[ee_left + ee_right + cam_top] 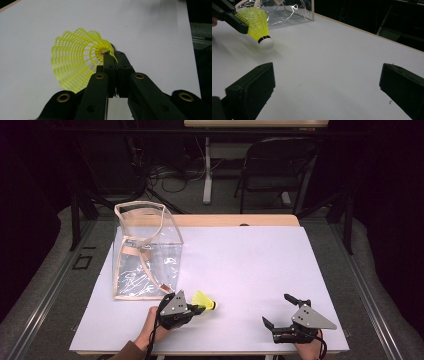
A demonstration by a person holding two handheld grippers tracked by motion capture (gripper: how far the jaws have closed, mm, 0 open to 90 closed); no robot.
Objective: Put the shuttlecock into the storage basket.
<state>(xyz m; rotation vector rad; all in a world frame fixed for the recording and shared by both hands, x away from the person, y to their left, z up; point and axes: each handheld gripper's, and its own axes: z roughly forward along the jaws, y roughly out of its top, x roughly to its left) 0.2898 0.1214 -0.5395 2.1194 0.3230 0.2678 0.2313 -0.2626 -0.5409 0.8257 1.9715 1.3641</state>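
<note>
The shuttlecock, pinched at its skirt rim between the black fingers of the left gripper, has a yellow plastic mesh skirt, ribbed and slightly glossy; its white cap beyond the fingertips looks smooth and matt, ringed by a black band. The jaws are matt black plastic with brass-coloured metal bushings behind the fingers. Under them, the table has a smooth, matt white top with a pale wooden edge. Past the fingers, the bag is glossy, crinkled clear plastic with beige cloth trim.
</note>
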